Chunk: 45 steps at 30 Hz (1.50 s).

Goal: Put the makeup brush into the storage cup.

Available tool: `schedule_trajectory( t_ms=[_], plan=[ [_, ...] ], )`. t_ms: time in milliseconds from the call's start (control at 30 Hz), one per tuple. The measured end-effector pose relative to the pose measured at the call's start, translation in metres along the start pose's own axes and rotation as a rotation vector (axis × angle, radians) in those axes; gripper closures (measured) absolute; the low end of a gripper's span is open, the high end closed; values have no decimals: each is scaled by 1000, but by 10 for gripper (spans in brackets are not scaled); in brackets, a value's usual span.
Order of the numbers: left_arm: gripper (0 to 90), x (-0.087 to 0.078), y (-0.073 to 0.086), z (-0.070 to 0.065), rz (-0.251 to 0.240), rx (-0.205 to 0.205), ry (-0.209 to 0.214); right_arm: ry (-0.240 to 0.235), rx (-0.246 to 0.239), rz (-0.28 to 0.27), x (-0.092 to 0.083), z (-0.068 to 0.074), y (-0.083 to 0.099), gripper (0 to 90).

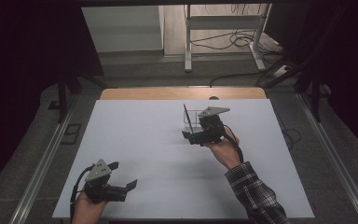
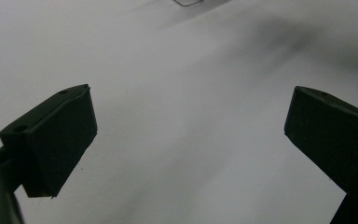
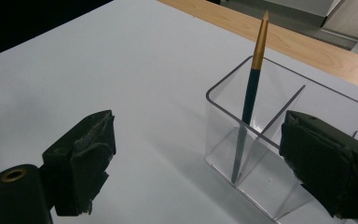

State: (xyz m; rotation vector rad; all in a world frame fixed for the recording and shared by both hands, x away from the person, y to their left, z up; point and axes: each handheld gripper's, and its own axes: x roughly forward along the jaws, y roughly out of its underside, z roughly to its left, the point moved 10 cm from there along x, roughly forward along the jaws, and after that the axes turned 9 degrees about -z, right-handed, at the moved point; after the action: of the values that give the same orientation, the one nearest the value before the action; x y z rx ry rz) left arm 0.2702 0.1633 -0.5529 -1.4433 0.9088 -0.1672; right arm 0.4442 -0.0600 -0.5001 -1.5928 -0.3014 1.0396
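The white table (image 1: pixel 135 154) carries the work, its flat surface leaving both hands room to move; a strip of bare wood (image 1: pixel 182 93) runs along its far edge. Near that far edge, right of centre, stands the clear plastic holder (image 3: pixel 242 116), an open-topped box split by inner dividers into compartments, so that a thin item set inside is kept from falling flat. The right gripper (image 1: pixel 204 133) hangs just beside the holder on its near side, carried by a hand in a plaid sleeve (image 1: pixel 254 193). Its jaws stand wide apart with nothing between them; in the right gripper view one pad overlaps the holder's near wall, but contact cannot be confirmed. The left gripper (image 1: pixel 121 189) rests low at the near left of the table, well apart from the holder, its jaws also spread and empty, which suggests a standby role. Inside the holder's left-hand compartment, as the right gripper view shows it, stands the pen (image 3: pixel 249 102), dark-barrelled with a gold tapered top, tip on the floor and leaning against the rim, free of both grippers. The placement appears complete.
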Motion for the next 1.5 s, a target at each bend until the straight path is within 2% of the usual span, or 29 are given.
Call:
schedule_trajectory(
  t_ms=[1300,1500],
  plan=[
    [26,0,0,0,-2,1,0,-17,-15,39,-18,7,21,74],
    [26,0,0,0,-2,1,2,-16,-3,37,-22,6,22,74]
  ],
)
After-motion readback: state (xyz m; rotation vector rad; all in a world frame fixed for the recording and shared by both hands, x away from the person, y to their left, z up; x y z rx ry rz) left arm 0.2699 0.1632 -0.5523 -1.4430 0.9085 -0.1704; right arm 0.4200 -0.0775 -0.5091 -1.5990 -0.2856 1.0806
